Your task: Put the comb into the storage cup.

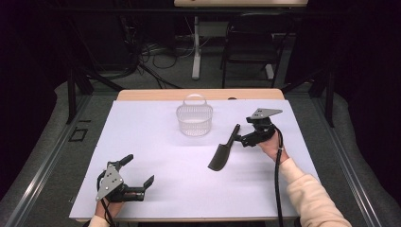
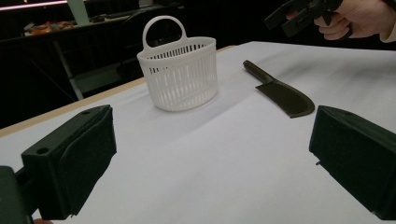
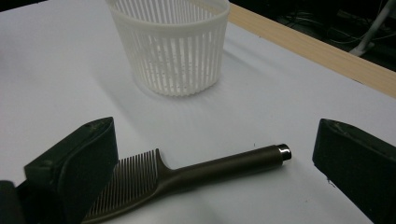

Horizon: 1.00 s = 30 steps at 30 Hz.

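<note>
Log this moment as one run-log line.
right gripper: open, jaws either side of dark brown comb's handle | left gripper: open, idle | white slatted plastic basket: upright, empty | comb: flat on white table

I see a dark brown plastic comb with fine teeth [image 1: 221, 153], a white slatted plastic basket [image 1: 194, 119], and my black grippers' jaws on white tabletop [image 1: 156, 142].

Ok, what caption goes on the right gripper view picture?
Open right claw straddles a dark comb lying flat, white basket behind.

Partly hidden comb, cropped basket

Comb [image 3: 187, 175] teeth behind left jaw; basket [image 3: 170, 44] rim and handle cut off at top.
</note>
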Motion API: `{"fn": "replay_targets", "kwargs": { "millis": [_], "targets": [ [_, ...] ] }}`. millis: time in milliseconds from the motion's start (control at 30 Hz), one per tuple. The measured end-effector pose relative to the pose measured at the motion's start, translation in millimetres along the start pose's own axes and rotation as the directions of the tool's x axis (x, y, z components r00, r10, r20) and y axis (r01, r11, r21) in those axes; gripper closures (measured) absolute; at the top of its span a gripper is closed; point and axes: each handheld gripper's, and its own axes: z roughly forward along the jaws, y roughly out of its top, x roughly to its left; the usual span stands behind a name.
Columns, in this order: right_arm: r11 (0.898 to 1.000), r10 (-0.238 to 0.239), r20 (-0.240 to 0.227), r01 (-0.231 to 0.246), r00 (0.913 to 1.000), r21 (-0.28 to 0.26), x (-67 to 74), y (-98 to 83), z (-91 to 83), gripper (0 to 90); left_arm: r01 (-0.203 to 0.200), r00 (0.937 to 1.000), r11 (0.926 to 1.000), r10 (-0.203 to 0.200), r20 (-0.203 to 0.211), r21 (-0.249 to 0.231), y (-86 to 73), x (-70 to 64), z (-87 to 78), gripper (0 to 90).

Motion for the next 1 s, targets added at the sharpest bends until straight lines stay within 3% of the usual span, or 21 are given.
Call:
{"fn": "replay_targets", "kwargs": {
  "millis": [400,533,667,733,1000],
  "targets": [
    [0.999,0.003,0.038,-0.004,0.9993,0.043,-12.6,8.1,18.2,0.0,-0.001,1.0000,1.0000,0.001,-0.001,0.000,-0.2,0.5,-0.3,0.6],
    [0.996,0.000,0.048,-0.004,0.9989,0.093,-16.8,9.7,28.0,12.0,0.006,1.0000,1.0000,-0.006,0.004,-0.002,-0.4,0.9,-0.2,0.4],
    [0.994,-0.015,0.057,0.008,0.9983,0.109,-17.6,11.5,32.1,17.1,0.007,1.0000,1.0000,-0.007,0.003,-0.003,-0.4,0.7,-0.1,0.4],
    [0.993,-0.017,0.070,0.009,0.9974,0.117,-18.9,12.5,34.7,24.1,0.008,1.0000,1.0000,-0.008,0.002,-0.002,-0.4,0.8,-0.1,0.4],
    [0.990,-0.019,0.094,0.005,0.9954,0.143,-27.1,11.8,43.5,67.4,0.011,0.9999,0.9999,-0.011,0.005,-0.002,-0.6,1.1,0.0,0.4]
  ]
}}
